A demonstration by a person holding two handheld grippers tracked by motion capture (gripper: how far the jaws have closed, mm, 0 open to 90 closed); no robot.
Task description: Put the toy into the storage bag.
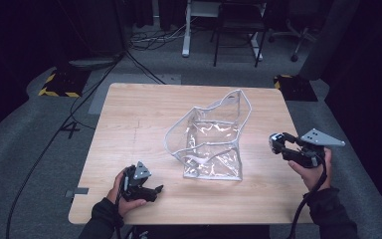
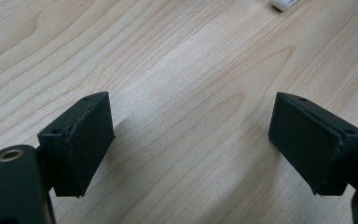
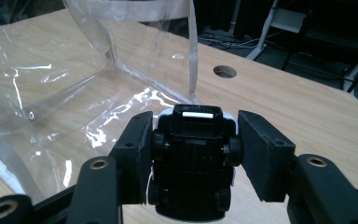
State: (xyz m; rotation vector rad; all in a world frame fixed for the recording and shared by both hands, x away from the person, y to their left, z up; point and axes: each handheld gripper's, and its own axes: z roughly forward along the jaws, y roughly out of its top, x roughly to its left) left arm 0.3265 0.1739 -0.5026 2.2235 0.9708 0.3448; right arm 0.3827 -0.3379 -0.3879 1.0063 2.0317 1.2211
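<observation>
I am holding the right gripper (image 1: 278,144) above the table (image 1: 129,124) near its right edge, its jaws closing on a small black toy car (image 1: 277,143). From above, the car is reading as little more than a dark lump with a pale end between the jaws. The right gripper view is giving me far more: the toy car (image 3: 193,158) is sitting underside up to the camera, wheels and chassis facing me, a white strip at its far end, and the two pads are pressing on its sides.

The clear plastic bag (image 1: 211,142) is standing open near the middle of the table, its white-trimmed rim rising toward the far edge. In the right gripper view the bag (image 3: 74,93) is lying just beyond the car, and a round hole (image 3: 224,71) in the table top is showing past it, which the high view is not resolving.

I am resting the left gripper (image 1: 155,190) low by the near edge, toward the left corner, well apart from the bag. The left gripper view is showing its jaws spread wide with nothing but bare wood between them, and a white scrap at the top edge that I cannot identify
</observation>
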